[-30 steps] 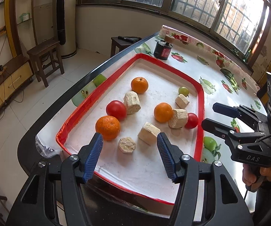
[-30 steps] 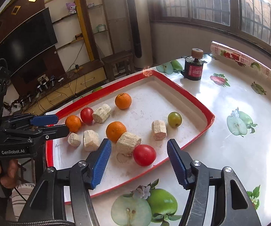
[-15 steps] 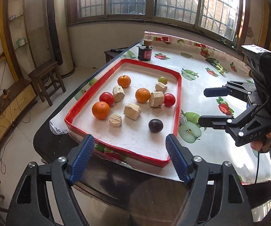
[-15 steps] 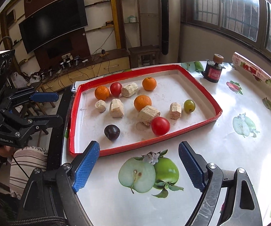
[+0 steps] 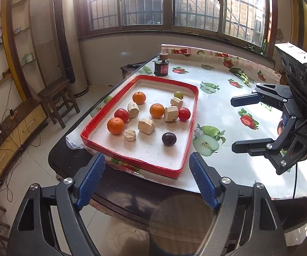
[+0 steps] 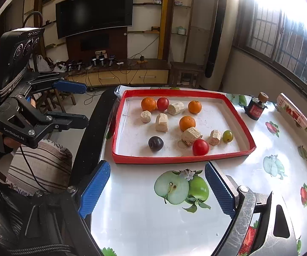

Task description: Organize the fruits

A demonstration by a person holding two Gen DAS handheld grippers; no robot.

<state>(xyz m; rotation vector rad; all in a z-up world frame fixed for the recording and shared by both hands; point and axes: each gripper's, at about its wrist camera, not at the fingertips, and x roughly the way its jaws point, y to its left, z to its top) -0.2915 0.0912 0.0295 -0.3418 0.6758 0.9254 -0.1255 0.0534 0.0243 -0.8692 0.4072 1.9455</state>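
Observation:
A red-rimmed white tray (image 5: pixel 192 115) (image 6: pixel 181 159) on the table holds three oranges (image 5: pixel 115 125), two red tomatoes (image 5: pixel 184 114), a dark plum (image 5: pixel 169 138) (image 6: pixel 155 143), a green fruit (image 5: pixel 178 95) (image 6: pixel 227 136) and several beige chunks (image 5: pixel 146 125). My left gripper (image 5: pixel 147 178) is open and empty, held back off the table's near edge. My right gripper (image 6: pixel 157 189) is open and empty above the tablecloth, short of the tray. Each gripper shows in the other's view (image 5: pixel 241 124) (image 6: pixel 78 103).
A dark jar with a cork lid (image 5: pixel 161 67) (image 6: pixel 255 108) stands beyond the tray. The fruit-print tablecloth (image 6: pixel 270 166) covers the table. A wooden stool (image 5: pixel 55 98) and a TV cabinet (image 6: pixel 119 76) stand on the floor beside the table.
Both grippers have pulled back and up from the tray, so the whole tray and the plum now show. Both stayed open and empty.

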